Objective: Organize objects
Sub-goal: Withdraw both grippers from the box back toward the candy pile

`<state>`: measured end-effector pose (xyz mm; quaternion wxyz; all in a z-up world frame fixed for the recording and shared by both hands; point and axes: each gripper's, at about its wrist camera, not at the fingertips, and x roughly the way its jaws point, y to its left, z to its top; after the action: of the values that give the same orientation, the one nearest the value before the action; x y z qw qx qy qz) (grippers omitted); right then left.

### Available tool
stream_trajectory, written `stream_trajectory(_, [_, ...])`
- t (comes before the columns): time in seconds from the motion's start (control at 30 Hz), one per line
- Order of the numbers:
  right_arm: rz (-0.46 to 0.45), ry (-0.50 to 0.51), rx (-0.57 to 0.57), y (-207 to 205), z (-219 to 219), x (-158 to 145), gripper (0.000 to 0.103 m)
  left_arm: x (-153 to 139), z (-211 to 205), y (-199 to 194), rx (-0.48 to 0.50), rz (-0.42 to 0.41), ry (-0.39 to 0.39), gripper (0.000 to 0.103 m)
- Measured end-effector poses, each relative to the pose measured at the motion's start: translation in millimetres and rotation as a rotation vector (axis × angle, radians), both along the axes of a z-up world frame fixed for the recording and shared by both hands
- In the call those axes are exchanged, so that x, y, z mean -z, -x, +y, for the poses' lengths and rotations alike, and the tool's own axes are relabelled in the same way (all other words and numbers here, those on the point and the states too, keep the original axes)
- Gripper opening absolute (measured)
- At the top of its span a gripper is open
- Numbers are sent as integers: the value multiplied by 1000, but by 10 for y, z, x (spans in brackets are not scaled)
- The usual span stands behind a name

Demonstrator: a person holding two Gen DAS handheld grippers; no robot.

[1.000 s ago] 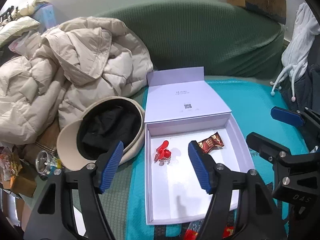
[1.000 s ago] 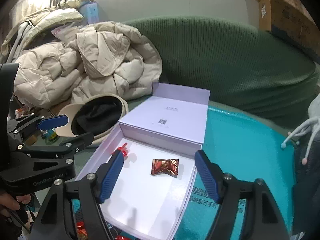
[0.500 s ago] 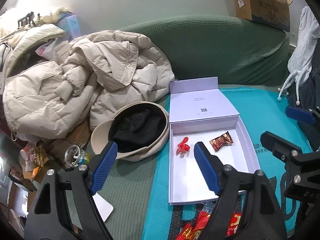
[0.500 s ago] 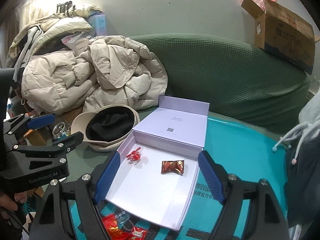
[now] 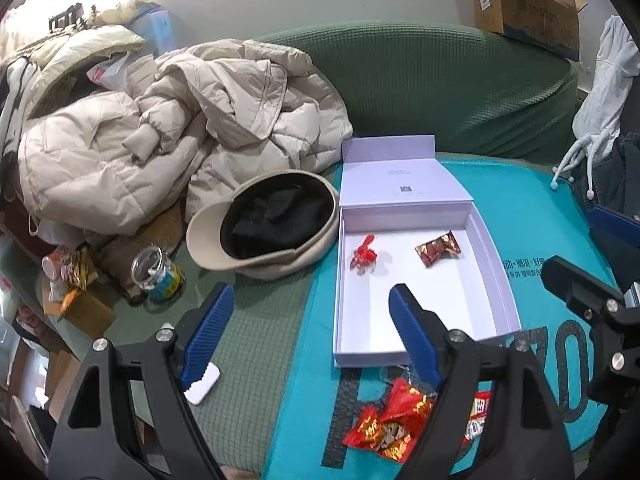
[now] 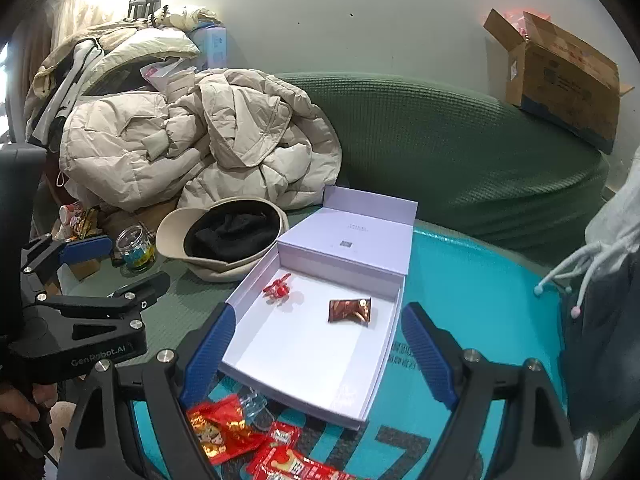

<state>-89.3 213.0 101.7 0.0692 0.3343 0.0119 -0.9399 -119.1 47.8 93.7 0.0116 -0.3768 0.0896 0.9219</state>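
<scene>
A white open box (image 5: 496,276) (image 6: 248,292) lies on a teal mat, its lid folded back. Inside it are a small red wrapped candy (image 5: 363,257) (image 6: 277,289) and a brown wrapped candy (image 5: 438,249) (image 6: 349,311), well apart. Several loose red snack packets (image 5: 386,424) (image 6: 224,428) lie on the mat just in front of the box. My left gripper (image 5: 310,300) (image 6: 120,268) hovers open over the box's near left corner, with nothing between its fingers. My right gripper (image 6: 320,312) (image 5: 592,252) hangs open above the box's near end, empty too.
A beige cap (image 5: 260,232) lies upside down left of the box, touching it. Behind it is a heap of beige jackets (image 5: 180,132). A glass jar (image 5: 158,274) and snack clutter sit far left. A green sofa back (image 5: 440,88) carries a cardboard box (image 5: 524,0).
Both grippers drew back from the box and rose a little, and their jaws widened. The loose red packets in front of the box came into view.
</scene>
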Motion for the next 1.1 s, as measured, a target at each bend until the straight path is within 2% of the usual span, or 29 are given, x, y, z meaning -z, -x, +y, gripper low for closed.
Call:
stream_trajectory(0.53, [-60, 24, -65, -549, -60, 378, 86, 420, -23, -462, -21, -82, -5, 79])
stream_trajectory(1.1, [-129, 25, -93, -760, -124, 782, 86, 965, -196, -723, -81, -187, -46, 79])
